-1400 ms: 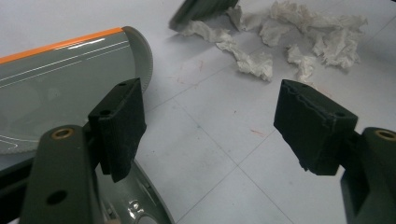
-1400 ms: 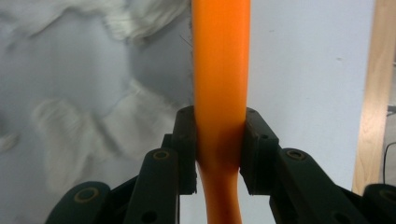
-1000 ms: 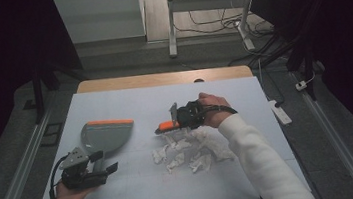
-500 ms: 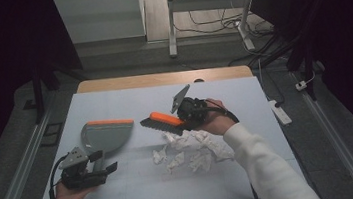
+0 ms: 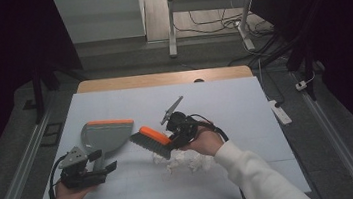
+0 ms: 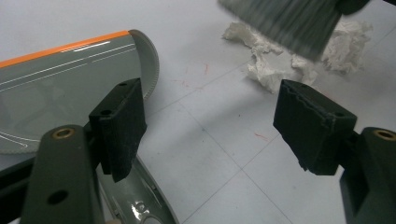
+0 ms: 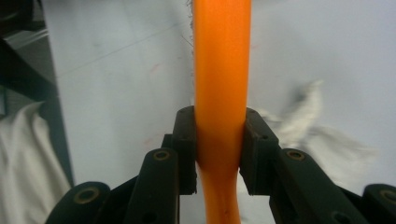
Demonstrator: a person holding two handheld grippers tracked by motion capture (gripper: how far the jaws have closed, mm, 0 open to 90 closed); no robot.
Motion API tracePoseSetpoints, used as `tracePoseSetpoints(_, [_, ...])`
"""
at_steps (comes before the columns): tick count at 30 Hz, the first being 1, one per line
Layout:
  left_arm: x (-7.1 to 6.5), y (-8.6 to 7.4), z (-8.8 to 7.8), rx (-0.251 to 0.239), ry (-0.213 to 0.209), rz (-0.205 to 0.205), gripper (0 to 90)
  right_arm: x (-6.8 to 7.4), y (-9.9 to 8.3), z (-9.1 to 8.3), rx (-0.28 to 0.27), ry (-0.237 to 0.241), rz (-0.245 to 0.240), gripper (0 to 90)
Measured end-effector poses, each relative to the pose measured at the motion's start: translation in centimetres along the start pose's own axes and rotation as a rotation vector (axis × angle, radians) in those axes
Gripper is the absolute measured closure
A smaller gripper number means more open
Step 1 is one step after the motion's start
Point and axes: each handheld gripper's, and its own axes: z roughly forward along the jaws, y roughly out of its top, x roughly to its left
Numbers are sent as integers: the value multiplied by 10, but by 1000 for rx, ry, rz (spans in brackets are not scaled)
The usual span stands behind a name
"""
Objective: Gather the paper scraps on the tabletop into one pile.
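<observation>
**Brush gripped over a heap of torn paper, dustpan waiting beside it**

From above, the white table carries a grey plastic dustpan with an orange lip, lying flat at the left. The right gripper holds a hand brush, orange back up, grey bristles angled down at the edge of a crumpled pile of white paper scraps. The left gripper rests low by the dustpan's handle end.

In the left gripper view, its jaws stand wide apart with nothing between them. The smooth, glossy dustpan sits behind the left jaw; the ragged paper lies ahead, with blurred bristles over it.

In the right gripper view, the jaws are clamped tight on the brush's smooth, rounded orange handle, which runs straight up between them. Soft white paper blurs at the right.
</observation>
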Motion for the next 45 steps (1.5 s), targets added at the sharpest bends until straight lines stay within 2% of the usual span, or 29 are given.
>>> tracePoseSetpoints(5, [0, 0, 0, -2, 1, -1, 262, 6, 2, 26, 96, 9, 25, 695])
tracePoseSetpoints(7, [1, 0, -1, -3, 1, -2, 262, 3, 3, 33, 127, 7, 49, 695])
tracePoseSetpoints(9, [2, -1, -1, -5, 0, -1, 262, -3, 4, 33, 145, -4, 69, 695])
tracePoseSetpoints(13, [2, -1, -2, -9, -1, -6, 263, -16, 0, 24, 183, -93, 95, 695])
tracePoseSetpoints(16, [2, -1, -2, -9, -1, -2, 263, -24, -5, 11, 152, -121, 114, 695])
tracePoseSetpoints(18, [2, 0, -1, -8, 0, -3, 263, -22, -5, 0, 82, -94, 127, 696])
tracePoseSetpoints(20, [2, 0, -1, -6, 2, -2, 263, -15, -2, -5, 34, -40, 123, 696])
tracePoseSetpoints(23, [1, 0, 0, -4, 2, 2, 263, 0, 4, 3, 43, 40, 109, 695])
tracePoseSetpoints(26, [1, 0, -1, -6, 2, 2, 263, 9, 6, 25, 98, 91, 107, 695])
tracePoseSetpoints(28, [1, 0, -1, -8, 1, 0, 263, 8, 6, 37, 129, 87, 106, 695])
tracePoseSetpoints(30, [2, 0, -1, -8, 1, -1, 263, 2, 4, 41, 142, 67, 116, 695])
tracePoseSetpoints(33, [2, 0, -1, -8, -1, -1, 263, -14, -2, 33, 158, 21, 162, 696])
tracePoseSetpoints(35, [2, 0, -1, -9, -1, -1, 263, -26, -7, 26, 168, -31, 188, 695])
tracePoseSetpoints(37, [2, 0, -1, -8, 1, 0, 263, -36, -13, 17, 140, -51, 218, 696])
tracePoseSetpoints(39, [2, 0, -1, -7, 2, -1, 263, -37, -16, 7, 104, -65, 210, 696])
tracePoseSetpoints(40, [2, 0, 0, -6, 3, -1, 263, -34, -16, 2, 75, -50, 210, 696])
tracePoseSetpoints(43, [2, 0, 0, -4, 3, 1, 263, -24, -18, -14, 27, -30, 152, 696])
tracePoseSetpoints(45, [1, 1, 1, -1, 3, 2, 263, -20, -21, -20, 1, -1, 175, 696])
